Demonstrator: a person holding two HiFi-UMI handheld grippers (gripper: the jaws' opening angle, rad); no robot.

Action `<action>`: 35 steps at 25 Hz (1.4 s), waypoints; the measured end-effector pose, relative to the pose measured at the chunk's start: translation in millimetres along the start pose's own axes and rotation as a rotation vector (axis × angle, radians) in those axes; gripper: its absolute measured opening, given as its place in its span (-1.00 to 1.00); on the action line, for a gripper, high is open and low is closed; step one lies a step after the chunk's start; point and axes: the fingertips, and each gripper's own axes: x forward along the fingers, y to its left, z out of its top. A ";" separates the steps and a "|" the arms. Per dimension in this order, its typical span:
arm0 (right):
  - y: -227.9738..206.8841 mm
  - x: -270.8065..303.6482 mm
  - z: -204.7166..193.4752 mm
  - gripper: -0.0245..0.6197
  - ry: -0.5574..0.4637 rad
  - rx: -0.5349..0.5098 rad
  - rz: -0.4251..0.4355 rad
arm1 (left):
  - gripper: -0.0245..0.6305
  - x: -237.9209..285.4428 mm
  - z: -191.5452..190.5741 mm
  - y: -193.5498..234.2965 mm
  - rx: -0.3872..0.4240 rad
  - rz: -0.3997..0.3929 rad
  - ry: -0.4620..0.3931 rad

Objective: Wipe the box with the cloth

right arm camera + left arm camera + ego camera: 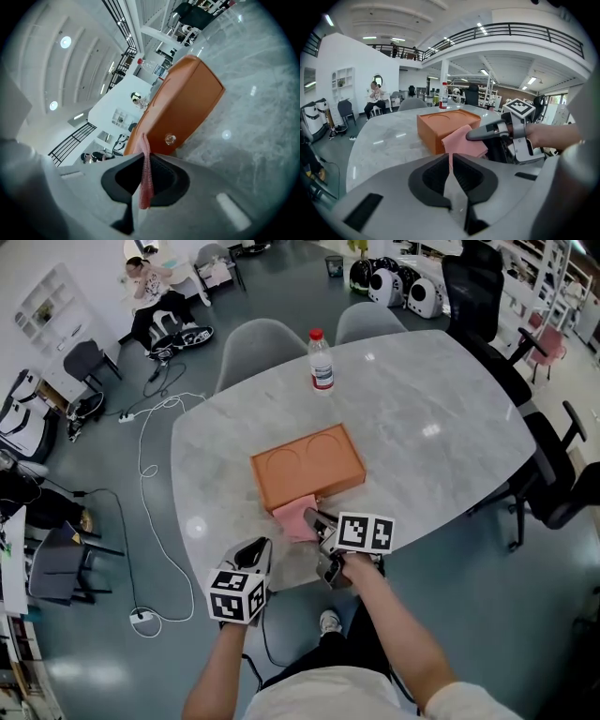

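Note:
An orange box [307, 465] with two round hollows in its top lies in the middle of the marble table [431, 427]. A pink cloth [295, 517] hangs against its near side, with my right gripper [314, 520] shut on it. In the right gripper view the cloth [145, 183] runs edge-on between the pads, with the box [183, 103] just beyond. My left gripper [260, 549] hovers at the table's near edge, left of the cloth and apart from it, shut and holding nothing. The left gripper view shows the box [440, 126], the cloth [464, 143] and the right gripper's finger [487, 132] past its own jaws.
A water bottle [321, 362] stands at the table's far side. Two grey chairs [262, 343] are tucked in behind it, and black office chairs [553, 474] stand to the right. A white cable [150, 474] trails over the floor on the left. A person [150, 287] sits far off.

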 end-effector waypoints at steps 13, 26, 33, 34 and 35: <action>-25.2 -25.9 30.8 -0.87 -0.015 0.002 -0.053 | -0.84 23.0 16.8 -27.2 0.013 -0.013 0.008; -53.2 -52.8 71.4 -0.87 -0.010 -0.073 -0.129 | -0.84 56.4 40.9 -55.3 0.016 -0.037 0.013; -68.7 -66.5 86.2 -0.87 0.000 -0.099 -0.155 | -0.84 75.2 47.7 -72.7 0.013 -0.055 0.019; -70.3 -68.1 88.5 -0.87 -0.001 -0.098 -0.156 | -0.84 77.6 49.2 -74.4 0.013 -0.057 0.020; -72.3 -69.9 90.8 -0.87 -0.002 -0.098 -0.158 | -0.84 80.0 50.6 -76.0 0.013 -0.059 0.020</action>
